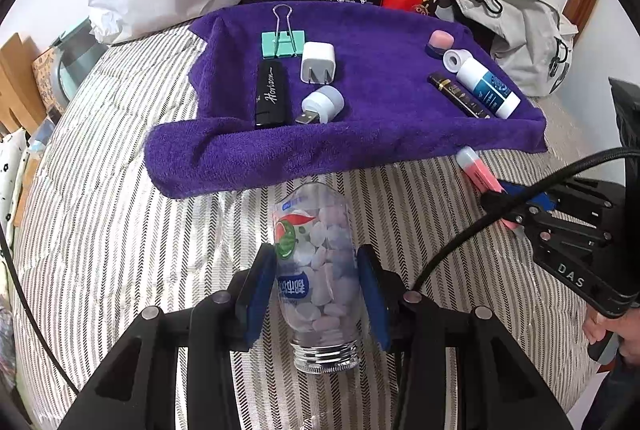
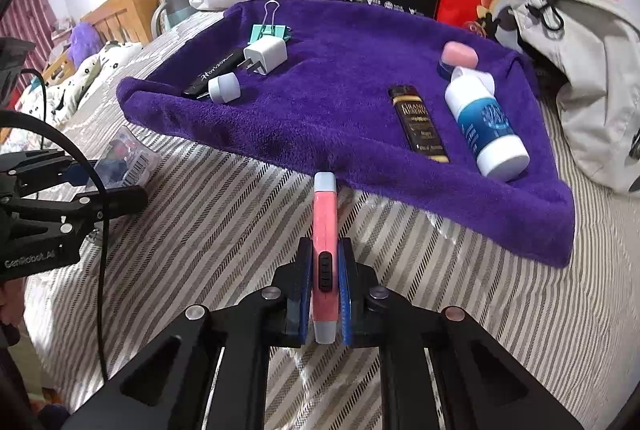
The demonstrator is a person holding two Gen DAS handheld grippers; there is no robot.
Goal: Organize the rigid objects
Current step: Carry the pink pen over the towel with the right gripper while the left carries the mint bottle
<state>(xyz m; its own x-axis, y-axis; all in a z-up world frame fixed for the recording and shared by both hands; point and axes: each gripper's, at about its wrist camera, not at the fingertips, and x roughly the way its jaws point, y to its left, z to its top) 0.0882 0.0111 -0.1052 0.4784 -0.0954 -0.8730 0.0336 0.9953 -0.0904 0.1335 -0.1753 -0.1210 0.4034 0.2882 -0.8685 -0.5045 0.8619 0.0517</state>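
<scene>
- Clear candy bottle (image 1: 316, 270), lower centre, clamped between left gripper (image 1: 316, 294) fingers, over striped bed (image 1: 120, 230).
- Pink pen-shaped device (image 2: 325, 262), lower centre, pinched by right gripper (image 2: 325, 290) fingers, near purple towel (image 2: 340, 110).

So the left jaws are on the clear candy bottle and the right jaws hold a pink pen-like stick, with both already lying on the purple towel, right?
Not quite. The grips are as you say, but neither item is on the purple towel. In the right wrist view the pink stick sits over the striped bedcover, short of the towel's edge. The left wrist view shows the candy bottle there too.
</scene>
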